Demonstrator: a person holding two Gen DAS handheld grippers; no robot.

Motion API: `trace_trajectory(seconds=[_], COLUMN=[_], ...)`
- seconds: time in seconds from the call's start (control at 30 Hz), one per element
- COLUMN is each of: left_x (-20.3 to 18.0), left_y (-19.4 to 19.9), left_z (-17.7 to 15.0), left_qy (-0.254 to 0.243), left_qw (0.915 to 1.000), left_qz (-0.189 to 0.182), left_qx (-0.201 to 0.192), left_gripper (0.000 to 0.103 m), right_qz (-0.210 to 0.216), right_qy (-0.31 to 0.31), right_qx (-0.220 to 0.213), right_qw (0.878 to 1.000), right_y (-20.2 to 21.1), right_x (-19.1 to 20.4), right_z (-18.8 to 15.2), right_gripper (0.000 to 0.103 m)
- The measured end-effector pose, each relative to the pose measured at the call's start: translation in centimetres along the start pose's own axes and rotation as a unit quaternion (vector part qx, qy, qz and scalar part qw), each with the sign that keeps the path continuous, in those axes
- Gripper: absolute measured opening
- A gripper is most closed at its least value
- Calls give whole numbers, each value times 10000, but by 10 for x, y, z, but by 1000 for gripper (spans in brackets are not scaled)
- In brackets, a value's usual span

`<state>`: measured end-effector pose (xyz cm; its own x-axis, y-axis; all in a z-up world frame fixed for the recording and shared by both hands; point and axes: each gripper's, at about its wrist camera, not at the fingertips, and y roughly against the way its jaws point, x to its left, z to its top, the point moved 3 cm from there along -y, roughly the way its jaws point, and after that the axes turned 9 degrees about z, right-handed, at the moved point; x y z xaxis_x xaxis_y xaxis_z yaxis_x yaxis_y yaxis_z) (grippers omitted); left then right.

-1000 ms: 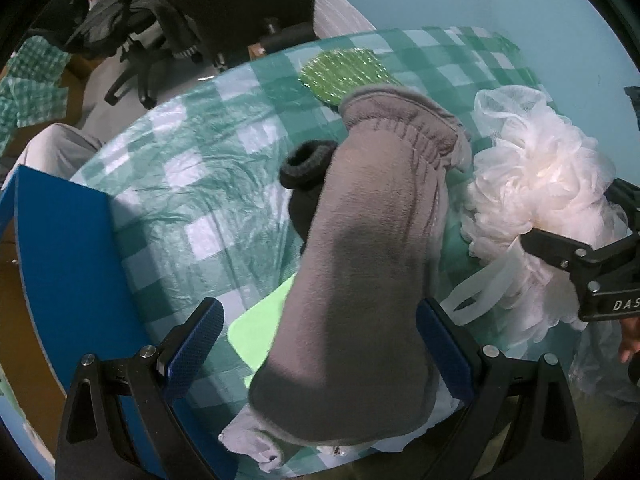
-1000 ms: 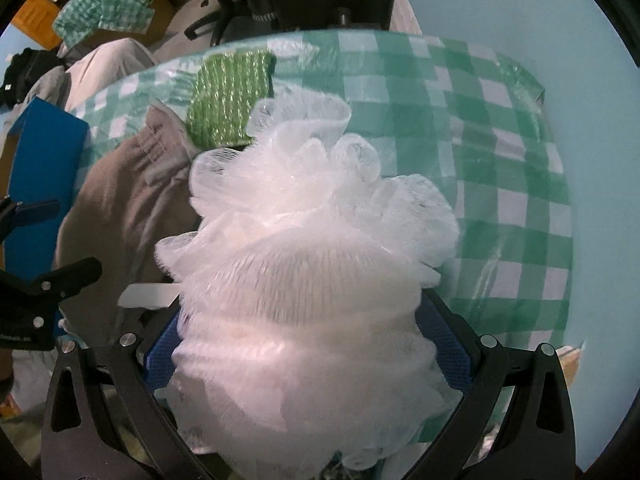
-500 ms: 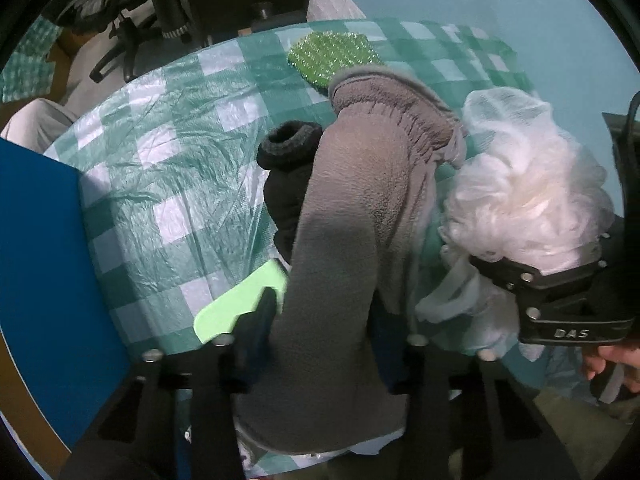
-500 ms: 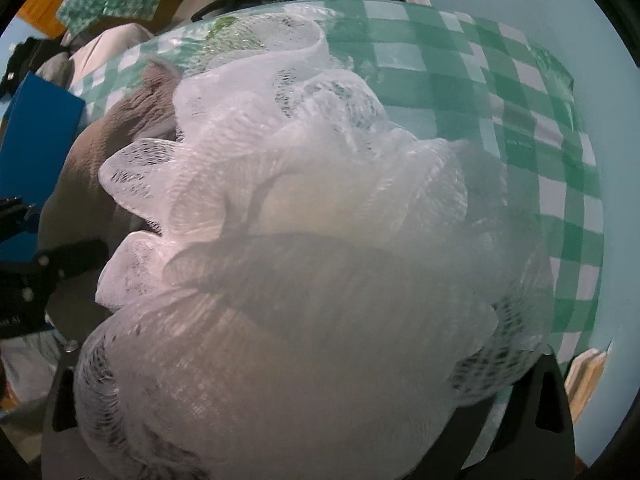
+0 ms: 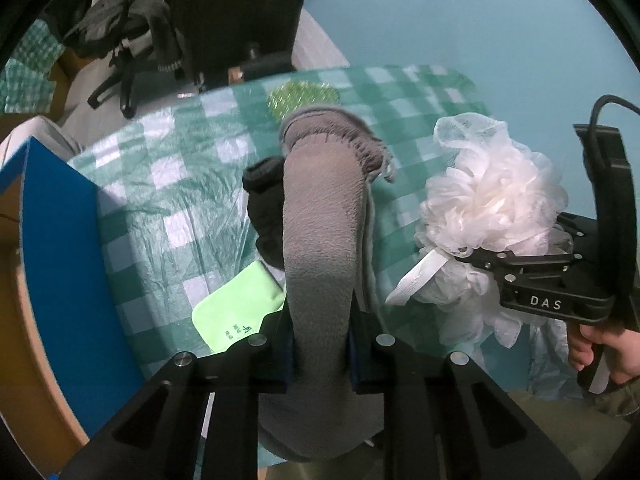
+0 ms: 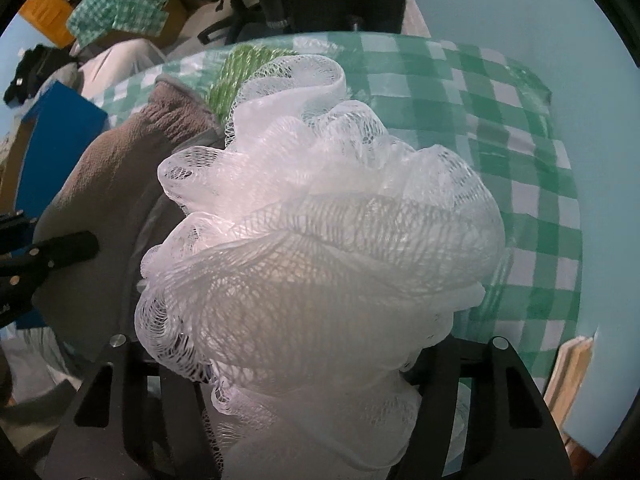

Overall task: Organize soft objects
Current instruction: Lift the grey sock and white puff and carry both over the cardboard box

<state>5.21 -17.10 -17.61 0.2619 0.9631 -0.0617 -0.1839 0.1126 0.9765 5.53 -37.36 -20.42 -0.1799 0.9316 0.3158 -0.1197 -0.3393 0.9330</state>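
Note:
My left gripper (image 5: 320, 344) is shut on a grey fleece slipper (image 5: 324, 232) and holds it lifted above the green checked table (image 5: 160, 184). The slipper also shows at the left of the right wrist view (image 6: 104, 184). My right gripper (image 6: 308, 364) is shut on a white mesh bath pouf (image 6: 320, 240), which fills its view. In the left wrist view the pouf (image 5: 492, 200) and the right gripper (image 5: 472, 256) are raised at the right. A black sock (image 5: 266, 208), a lime green cloth (image 5: 236, 308) and a green scrub pad (image 5: 300, 98) lie on the table.
A blue box wall (image 5: 60, 248) stands at the table's left edge. A black office chair (image 5: 132, 40) and a dark monitor stand behind the table. A teal wall (image 5: 460, 20) is at the right. A checked cloth (image 6: 120, 4) hangs at the back.
Both grippers have closed, the left on the slipper and the right on the pouf. Both objects have been lifted off the table.

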Motion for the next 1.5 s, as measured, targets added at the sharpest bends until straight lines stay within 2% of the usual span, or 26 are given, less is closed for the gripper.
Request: trace_trajectory(seconds=[0.23,0.4,0.77,1.5], left_x=[2,6,24,86], left_y=[24,46,81,122], left_z=[4,4,-2,-22], left_qy=[-58,-42,-52,377], left_qw=[9996,9986,9950,9865], left_qz=[-73,-80,254,845], left_qx=[-283,-516,-960,-1353], left_gripper=[19,19,19,19], right_qz=[42,33,-44,-2], right_qy=[-115,-161,4,657], right_qx=[-209,-318,-598,-933], right_qw=[9997,9994,9982,9935], right_y=[21,19,42,69], right_x=[8,24,51,100], right_z=[-1,8,24,56], right_gripper=[63,63,63,63])
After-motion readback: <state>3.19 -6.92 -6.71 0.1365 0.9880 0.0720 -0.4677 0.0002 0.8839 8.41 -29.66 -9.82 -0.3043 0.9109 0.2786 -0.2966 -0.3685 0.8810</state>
